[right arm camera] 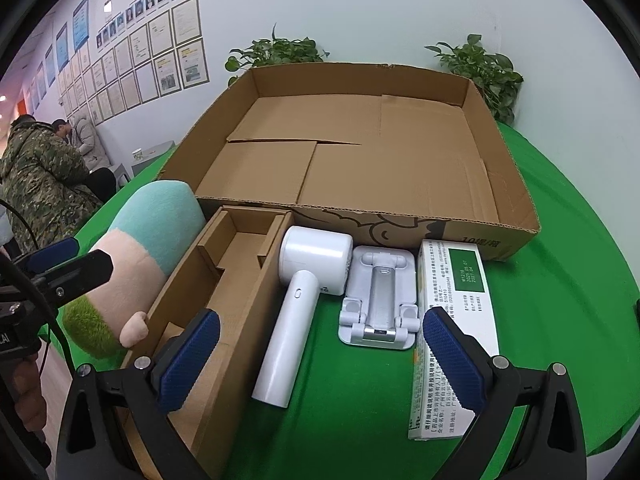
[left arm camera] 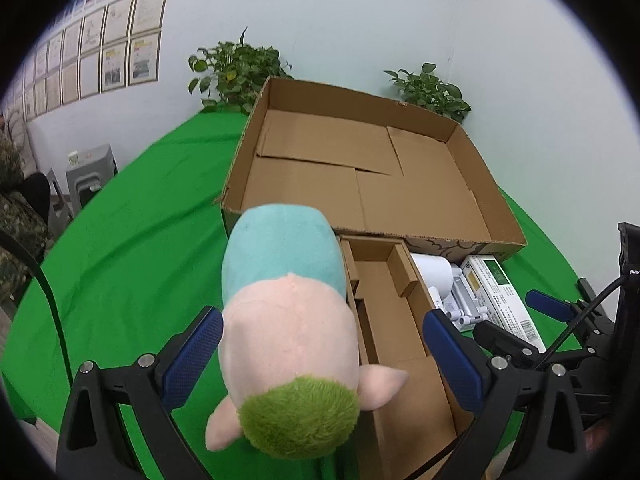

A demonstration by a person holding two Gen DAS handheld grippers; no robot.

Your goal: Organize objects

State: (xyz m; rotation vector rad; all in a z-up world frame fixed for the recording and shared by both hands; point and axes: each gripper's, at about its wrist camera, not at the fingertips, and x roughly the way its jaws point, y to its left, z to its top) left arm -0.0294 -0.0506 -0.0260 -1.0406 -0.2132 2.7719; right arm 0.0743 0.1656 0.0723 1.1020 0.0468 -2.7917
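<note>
The left gripper [left arm camera: 322, 356], jaws spread wide and empty, is straddling the plush toy [left arm camera: 288, 320] (long axis pointing toward the big box [left arm camera: 508, 236]); right gripper [right arm camera: 320, 356] is hanging open, empty.

Plush toy [right arm camera: 136, 264] lies left of insert box [right arm camera: 224, 280], tray [right arm camera: 360, 152] behind.

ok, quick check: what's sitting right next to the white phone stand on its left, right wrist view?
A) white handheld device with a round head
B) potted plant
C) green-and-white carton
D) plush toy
A: the white handheld device lies on the green cloth just left of the phone stand; the green-and-white carton is on the stand's other side.
</note>
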